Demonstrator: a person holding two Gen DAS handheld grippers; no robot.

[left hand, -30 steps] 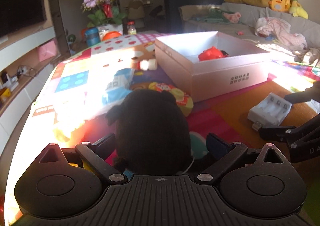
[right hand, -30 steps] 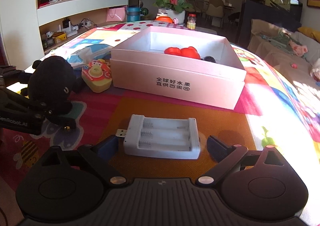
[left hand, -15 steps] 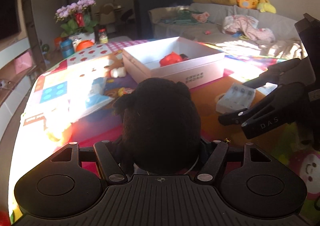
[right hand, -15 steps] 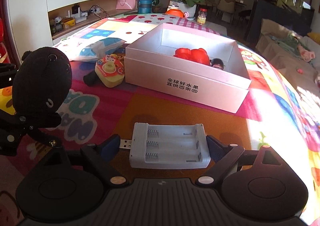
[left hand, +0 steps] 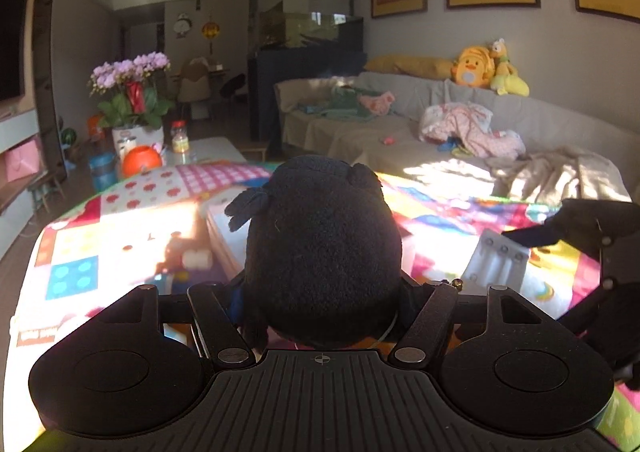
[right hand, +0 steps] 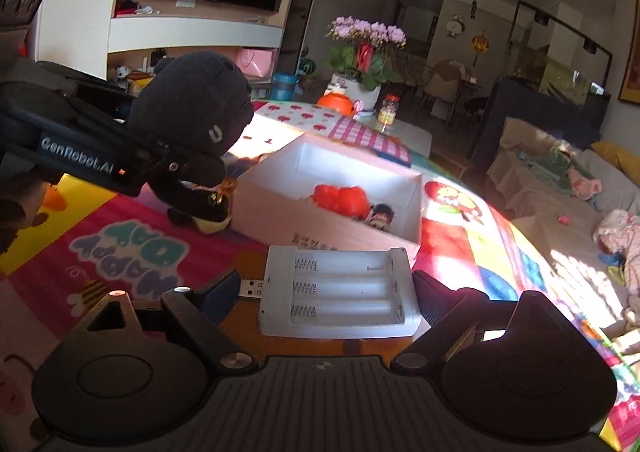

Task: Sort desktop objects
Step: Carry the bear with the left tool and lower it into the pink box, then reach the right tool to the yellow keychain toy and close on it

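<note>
- The left gripper [left hand: 322, 304] had its fingers clamped on a black plush toy [left hand: 322, 252], which bulged up and forward between them and hid most of what lay straight ahead.
- From the right wrist view, that same toy [right hand: 192, 104] was held clear of the mat, and the side of the left gripper [right hand: 188, 168] read "GenRobot.AI" in pale letters.
- The right gripper [right hand: 326, 292] had its fingers pressed against the two short ends of a white battery charger [right hand: 340, 292]; the left finger [right hand: 218, 292] sat by the USB plug that stuck out of that end.
- The charger had three bays with springs at their left ends, and I could read no brand on it.
- Beyond the right fingertips stood an open white box [right hand: 416, 212] holding a red toy [right hand: 340, 198] and a small dark-haired figure [right hand: 380, 214].
- Dark print ran along the box's near wall, just past the charger, too blurred to read.
- Left of the right fingers, the play mat [right hand: 120, 252] carried large teal lettering, seen upside down and not legible.
- Under the left gripper's fingertips lay a yellow toy [right hand: 212, 222], beside the box.
- Far ahead of both grippers stood a pot of pink flowers [right hand: 360, 48].
</note>
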